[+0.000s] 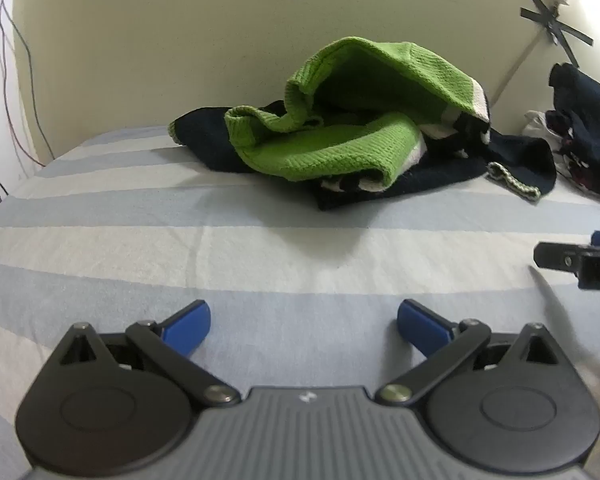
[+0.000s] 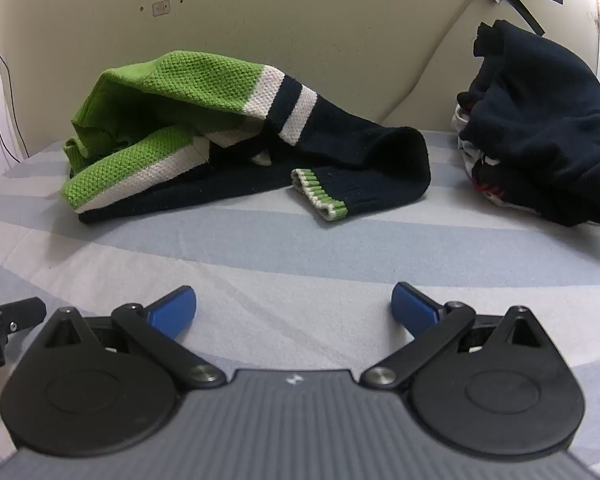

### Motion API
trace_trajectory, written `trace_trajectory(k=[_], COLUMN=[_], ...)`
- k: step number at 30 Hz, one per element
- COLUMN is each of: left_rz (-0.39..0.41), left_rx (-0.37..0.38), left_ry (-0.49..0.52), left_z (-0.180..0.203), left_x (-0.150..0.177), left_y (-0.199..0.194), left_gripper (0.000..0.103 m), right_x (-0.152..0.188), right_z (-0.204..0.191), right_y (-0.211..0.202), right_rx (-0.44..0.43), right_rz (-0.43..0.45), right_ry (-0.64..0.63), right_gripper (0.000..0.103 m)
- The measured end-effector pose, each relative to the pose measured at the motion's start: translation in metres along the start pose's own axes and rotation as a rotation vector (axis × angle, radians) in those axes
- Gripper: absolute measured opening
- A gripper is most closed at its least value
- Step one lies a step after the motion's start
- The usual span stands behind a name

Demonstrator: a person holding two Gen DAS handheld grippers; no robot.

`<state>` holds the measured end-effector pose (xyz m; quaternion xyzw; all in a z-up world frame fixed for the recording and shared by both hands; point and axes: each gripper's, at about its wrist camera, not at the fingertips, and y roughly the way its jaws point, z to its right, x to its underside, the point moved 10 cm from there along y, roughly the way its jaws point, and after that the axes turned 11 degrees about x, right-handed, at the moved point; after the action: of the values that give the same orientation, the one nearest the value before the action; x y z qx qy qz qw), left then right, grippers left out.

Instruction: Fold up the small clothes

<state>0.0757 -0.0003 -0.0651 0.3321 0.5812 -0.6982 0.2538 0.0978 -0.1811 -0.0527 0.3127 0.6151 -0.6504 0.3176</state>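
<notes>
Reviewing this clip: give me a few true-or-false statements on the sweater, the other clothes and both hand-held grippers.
1. The green and navy sweater lies crumpled on the striped sheet. True.
2. The left hand-held gripper is clamped on a sleeve. False: it is open, holding nothing.
3. A dark pile of clothes sits right of the sweater. True.
4. The right hand-held gripper touches the sweater's cuff. False: it is open, short of it.

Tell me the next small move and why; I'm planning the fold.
Probably bring the right claw, open and empty, forward to the striped cuff of the crumpled green and navy sweater, since the cuff lies nearest on the striped sheet and needs spreading.
</notes>
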Motion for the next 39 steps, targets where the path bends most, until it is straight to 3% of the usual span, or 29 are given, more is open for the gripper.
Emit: trace_trajectory(k=[6, 16, 39], left_rz=[0.046, 0.024, 0.004], left_rx=[0.005, 0.057, 0.062], left_ry=[-0.002, -0.008, 0.011], left_z=[0.005, 0.005, 0.005], left_x=[0.003, 0.002, 0.003], left_y=[-0.009, -0.009, -0.005], left_gripper=[0.103, 0.103, 0.103], right_x=[0.000, 0.000, 0.001], right_z=[0.001, 0.001, -0.001], right_y=[0.000, 0.000, 0.003], right_rx=[-0.003, 0.010, 0.030], right_rz=[0.001, -0.002, -0.009], right_ry=[0.005, -0.013, -0.031], right_gripper=[0.103, 0.103, 0.103])
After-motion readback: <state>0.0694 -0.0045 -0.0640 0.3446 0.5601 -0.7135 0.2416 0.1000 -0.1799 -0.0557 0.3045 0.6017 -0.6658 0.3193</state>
